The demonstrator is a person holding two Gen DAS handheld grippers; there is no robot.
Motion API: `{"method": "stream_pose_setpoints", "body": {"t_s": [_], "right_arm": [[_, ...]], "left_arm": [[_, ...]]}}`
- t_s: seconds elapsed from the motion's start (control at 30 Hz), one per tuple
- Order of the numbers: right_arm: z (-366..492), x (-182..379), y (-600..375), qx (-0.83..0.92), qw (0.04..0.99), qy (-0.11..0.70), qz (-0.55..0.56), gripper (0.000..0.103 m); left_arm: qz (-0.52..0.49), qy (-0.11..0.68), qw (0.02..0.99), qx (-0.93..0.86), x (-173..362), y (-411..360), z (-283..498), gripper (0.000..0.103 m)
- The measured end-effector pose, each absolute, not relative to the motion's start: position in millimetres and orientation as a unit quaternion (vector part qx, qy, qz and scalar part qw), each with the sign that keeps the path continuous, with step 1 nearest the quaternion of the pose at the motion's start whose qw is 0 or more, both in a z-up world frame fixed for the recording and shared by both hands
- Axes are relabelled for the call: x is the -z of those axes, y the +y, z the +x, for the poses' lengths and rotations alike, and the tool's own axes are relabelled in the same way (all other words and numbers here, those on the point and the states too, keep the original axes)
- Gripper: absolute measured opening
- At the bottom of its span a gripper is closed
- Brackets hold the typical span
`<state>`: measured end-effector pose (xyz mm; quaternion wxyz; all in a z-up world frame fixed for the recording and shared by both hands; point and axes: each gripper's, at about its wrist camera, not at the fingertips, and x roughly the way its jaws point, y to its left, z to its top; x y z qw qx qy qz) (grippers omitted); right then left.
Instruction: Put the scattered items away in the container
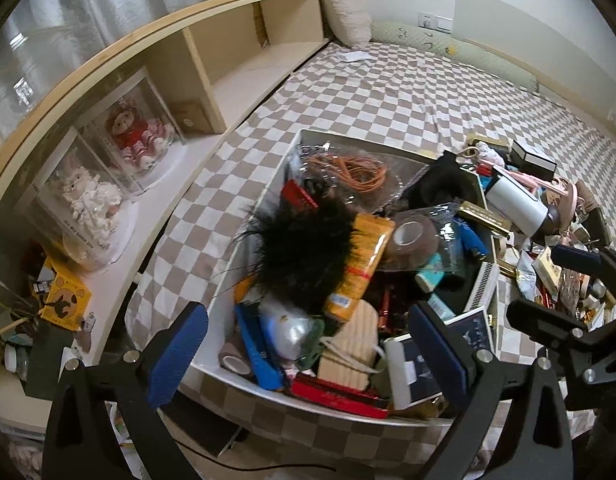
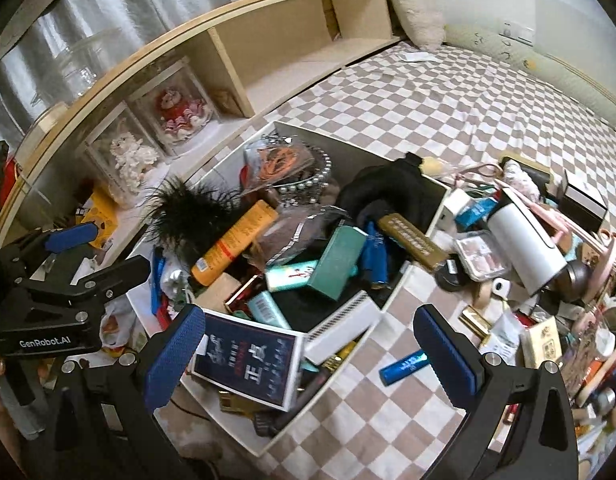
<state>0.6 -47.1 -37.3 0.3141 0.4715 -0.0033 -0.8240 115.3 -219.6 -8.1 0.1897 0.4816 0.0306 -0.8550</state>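
Observation:
A white container [image 1: 264, 196] stands on the checkered bed, heaped with a black feather puff [image 1: 304, 248], an orange tube [image 1: 360, 268], a tape roll [image 1: 412, 236] and a wooden block [image 1: 352, 344]. My left gripper [image 1: 308, 354] hangs open over its near end with nothing between the pads. My right gripper [image 2: 310, 354] is open too, above the container's [image 2: 340, 384] near right corner, where a dark blue book [image 2: 248, 360] lies. A blue tube [image 2: 404, 366] rests on the sheet beside the box. The scattered pile [image 2: 548, 320], with a white cylinder [image 2: 524, 248], spreads to the right.
A wooden shelf [image 1: 228, 40] runs along the bed's left side and holds clear cases with dolls [image 1: 136, 136]. Pillows [image 1: 348, 12] lie at the far end. The far checkered sheet [image 1: 428, 92] carries only a white card. Each gripper shows at the edge of the other's view.

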Motion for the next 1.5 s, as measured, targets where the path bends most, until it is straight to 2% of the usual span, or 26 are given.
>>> {"method": "stream_pose_setpoints", "body": {"t_s": [1.0,1.3,1.5], "right_arm": [[3.0,21.6,109.9,0.885,0.164,-0.039,0.433,0.103],[18.0,27.9,161.3,0.9,0.119,-0.046,0.417,0.103],[22.1,44.6,192.8,0.89,0.096,-0.049,0.443,0.103]], "left_arm": [[0.424,-0.021,0.096,0.9,-8.0,-123.1,79.6,0.103],[0.426,-0.036,0.058,0.902,-5.5,-86.0,68.8,0.103],[0.443,-0.054,0.024,0.895,4.0,-57.2,60.9,0.103]]}}
